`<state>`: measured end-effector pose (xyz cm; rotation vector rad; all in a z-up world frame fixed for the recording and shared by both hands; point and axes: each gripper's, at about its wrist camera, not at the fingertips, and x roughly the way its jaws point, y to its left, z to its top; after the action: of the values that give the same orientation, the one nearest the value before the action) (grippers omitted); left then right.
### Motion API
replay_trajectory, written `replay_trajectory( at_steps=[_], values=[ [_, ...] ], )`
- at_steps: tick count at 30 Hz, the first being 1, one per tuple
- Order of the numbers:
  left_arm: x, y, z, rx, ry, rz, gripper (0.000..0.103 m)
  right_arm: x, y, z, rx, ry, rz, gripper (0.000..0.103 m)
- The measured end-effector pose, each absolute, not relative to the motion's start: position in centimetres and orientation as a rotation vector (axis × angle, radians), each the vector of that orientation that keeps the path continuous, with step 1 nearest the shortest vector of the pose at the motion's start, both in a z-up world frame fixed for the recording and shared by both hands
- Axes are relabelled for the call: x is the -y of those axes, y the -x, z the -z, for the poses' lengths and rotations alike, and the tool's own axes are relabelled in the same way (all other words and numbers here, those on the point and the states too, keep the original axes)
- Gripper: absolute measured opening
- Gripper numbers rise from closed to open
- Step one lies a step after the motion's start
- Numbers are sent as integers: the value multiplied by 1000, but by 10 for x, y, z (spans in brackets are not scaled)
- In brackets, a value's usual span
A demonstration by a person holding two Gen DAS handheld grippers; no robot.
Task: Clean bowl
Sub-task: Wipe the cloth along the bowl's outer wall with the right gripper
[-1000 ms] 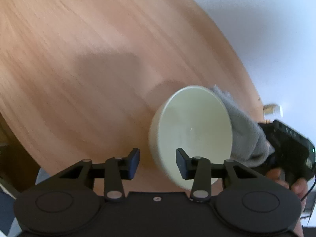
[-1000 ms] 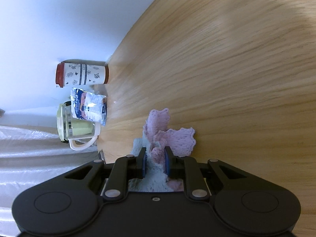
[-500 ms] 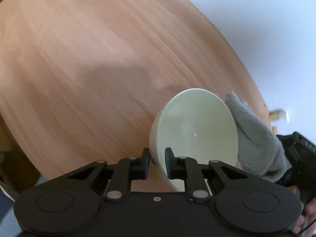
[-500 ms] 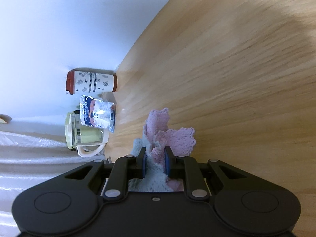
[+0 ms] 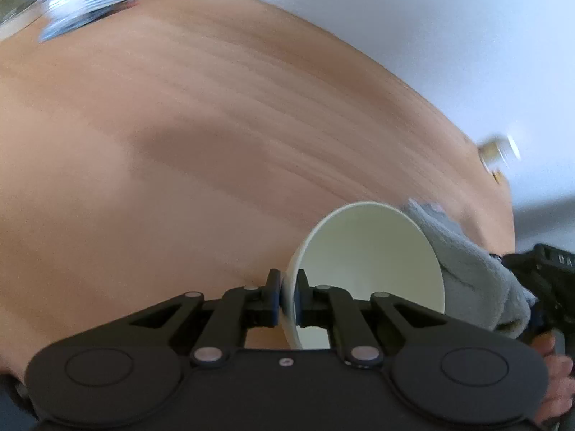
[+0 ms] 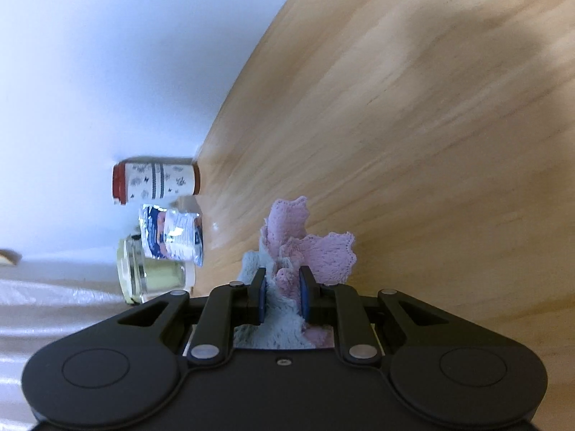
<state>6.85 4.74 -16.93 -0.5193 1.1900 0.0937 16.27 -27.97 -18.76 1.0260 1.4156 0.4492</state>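
Observation:
A cream bowl [image 5: 370,262] is tilted on its side above the wooden table [image 5: 179,143]. My left gripper [image 5: 286,296] is shut on the bowl's rim, one finger inside and one outside. A fluffy cloth, grey in the left wrist view [image 5: 474,273] and pink and pale blue in the right wrist view [image 6: 309,251], is just right of the bowl, against its outer wall. My right gripper [image 6: 282,296] is shut on this cloth. It also shows in the left wrist view [image 5: 546,287] at the right edge.
A red-lidded patterned canister [image 6: 154,179], a foil packet [image 6: 172,237] and a glass jug [image 6: 151,273] stand at the table's edge by the white wall. A small jar [image 5: 499,151] stands at the far right. The wooden table [image 6: 413,143] spreads ahead.
My left gripper closed on the bowl's rim and lifted and tilted it. The view swung up toward the table's far edge. The right gripper kept hold of the cloth beside the bowl.

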Motion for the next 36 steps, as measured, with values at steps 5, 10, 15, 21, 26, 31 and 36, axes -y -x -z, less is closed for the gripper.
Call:
replay_trajectory(
  at_steps=[5,10,15,21,26,31,36],
  values=[
    [-57,-89,167,-1254,465,29,9,284,-158,194,-1388,-1071,-386,20],
    [-55,-85,164,-1299,450,7,18,285,-159,194,-1369,-1086,-351,20],
    [-54,-82,180,-1361,585,11,27,287,-163,202,-1364,-1116,-323,20],
    [-50,-79,193,-1342,629,32,27,276,-164,217,-1365,-1171,-368,20],
    [-51,-70,200,-1301,689,41,16,268,-160,230,-1397,-1162,-374,20],
    [-55,-69,203,-1254,735,18,12,265,-155,235,-1430,-1144,-367,19],
    [-52,-72,195,-1218,638,70,11,270,-148,236,-1424,-1183,-357,19]
  ],
)
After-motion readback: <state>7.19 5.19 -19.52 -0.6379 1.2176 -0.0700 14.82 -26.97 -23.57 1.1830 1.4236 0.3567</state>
